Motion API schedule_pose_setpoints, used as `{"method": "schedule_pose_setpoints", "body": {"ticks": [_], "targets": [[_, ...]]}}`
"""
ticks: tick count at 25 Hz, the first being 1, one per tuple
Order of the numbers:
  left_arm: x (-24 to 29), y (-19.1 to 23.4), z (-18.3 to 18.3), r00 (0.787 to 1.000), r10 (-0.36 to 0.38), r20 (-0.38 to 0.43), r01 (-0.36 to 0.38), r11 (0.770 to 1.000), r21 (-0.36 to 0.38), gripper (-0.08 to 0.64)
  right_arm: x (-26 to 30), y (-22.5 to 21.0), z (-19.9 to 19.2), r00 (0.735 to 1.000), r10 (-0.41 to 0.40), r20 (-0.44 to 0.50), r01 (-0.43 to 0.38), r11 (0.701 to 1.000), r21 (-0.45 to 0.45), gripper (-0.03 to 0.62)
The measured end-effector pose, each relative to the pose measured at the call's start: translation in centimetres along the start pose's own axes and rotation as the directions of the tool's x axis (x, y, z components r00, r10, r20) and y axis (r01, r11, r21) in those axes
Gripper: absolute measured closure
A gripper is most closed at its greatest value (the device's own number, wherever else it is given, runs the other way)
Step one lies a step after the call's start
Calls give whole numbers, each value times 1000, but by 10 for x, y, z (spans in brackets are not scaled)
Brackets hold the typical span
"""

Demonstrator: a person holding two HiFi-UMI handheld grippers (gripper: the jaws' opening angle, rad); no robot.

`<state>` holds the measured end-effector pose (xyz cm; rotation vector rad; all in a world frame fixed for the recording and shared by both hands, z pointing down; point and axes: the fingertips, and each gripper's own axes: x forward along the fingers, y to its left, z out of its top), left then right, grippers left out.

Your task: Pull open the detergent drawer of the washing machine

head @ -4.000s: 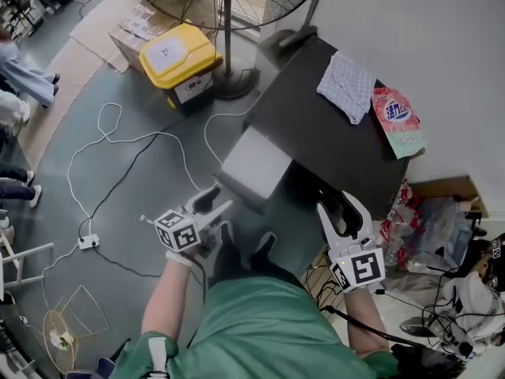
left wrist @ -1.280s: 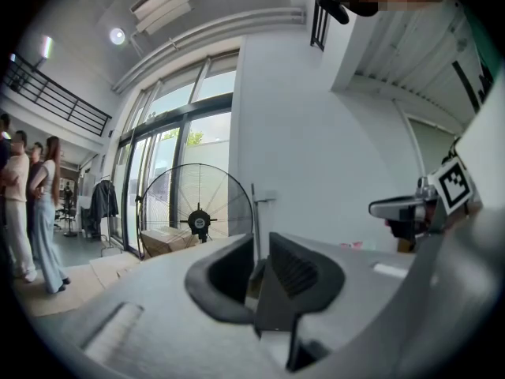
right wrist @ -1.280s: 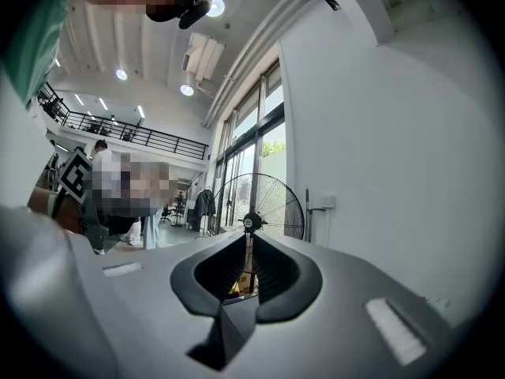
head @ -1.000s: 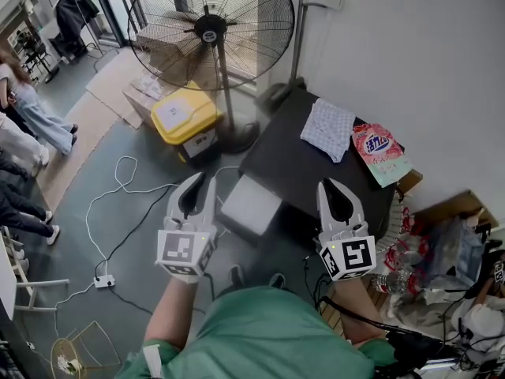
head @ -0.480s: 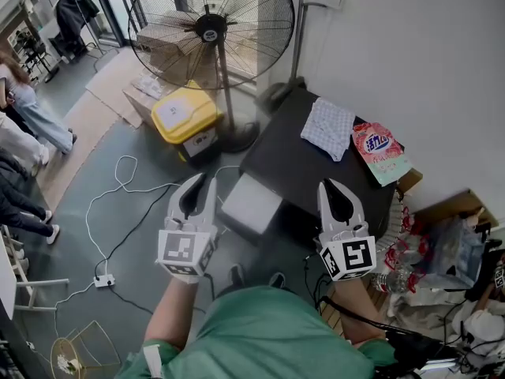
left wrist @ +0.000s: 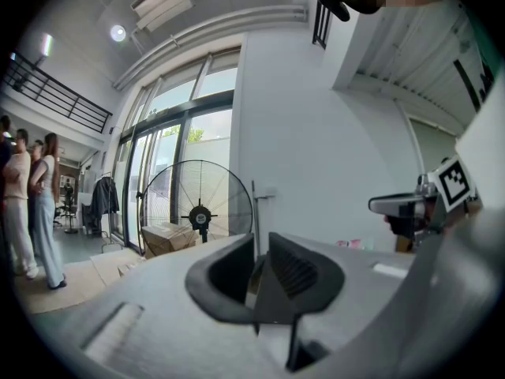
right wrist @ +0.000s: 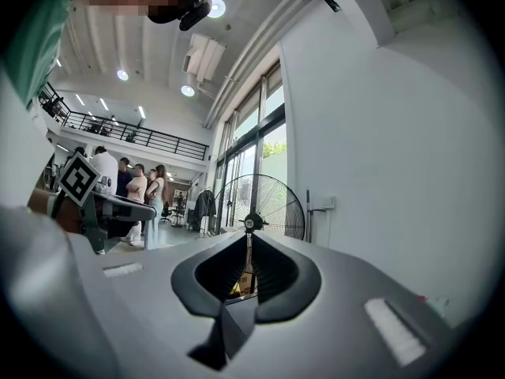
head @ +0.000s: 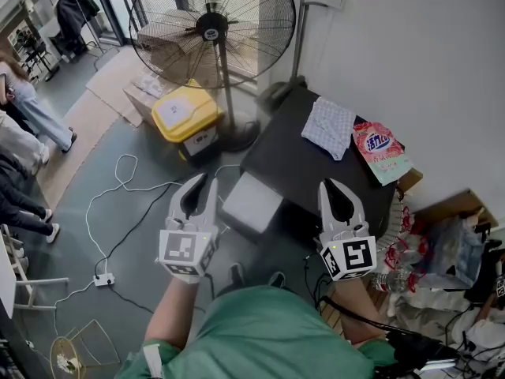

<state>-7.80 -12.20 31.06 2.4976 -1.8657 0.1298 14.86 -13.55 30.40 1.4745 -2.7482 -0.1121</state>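
The washing machine (head: 316,172), with a black top, stands against the white wall in the head view. Its white detergent drawer (head: 251,204) juts out from the front toward the floor side. My left gripper (head: 201,183) hovers just left of the drawer, held level, shut and empty. My right gripper (head: 336,188) hangs over the machine's near edge, also shut with nothing in it. In the left gripper view the left gripper's (left wrist: 260,247) jaws meet, and the right gripper (left wrist: 410,206) shows at the right. In the right gripper view the right gripper's (right wrist: 248,239) jaws are together.
A tall standing fan (head: 211,31) and a yellow-lidded box (head: 183,115) stand beyond the machine. A patterned cloth (head: 330,129) and a detergent pouch (head: 379,151) lie on its top. Cables and a power strip (head: 105,280) lie on the floor at left. Bags and clutter (head: 442,247) fill the right.
Since four seconds ago both grippers have risen away from the drawer and the head view has tilted up. Over the last second neither gripper moved.
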Motion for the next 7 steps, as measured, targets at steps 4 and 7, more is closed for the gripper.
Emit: {"method": "schedule_pose_setpoints", "body": {"ticks": [4,7], "targets": [[0,0,3,1000,-8,11,8,1000,3,502,1,1,0,1000,-1,-1,1,1000,-1,572],[-2,3,-1,1000,-1,1,1,1000,-7,503,2,3,0,1000,-1,-2,1,1000,-3,572]]}}
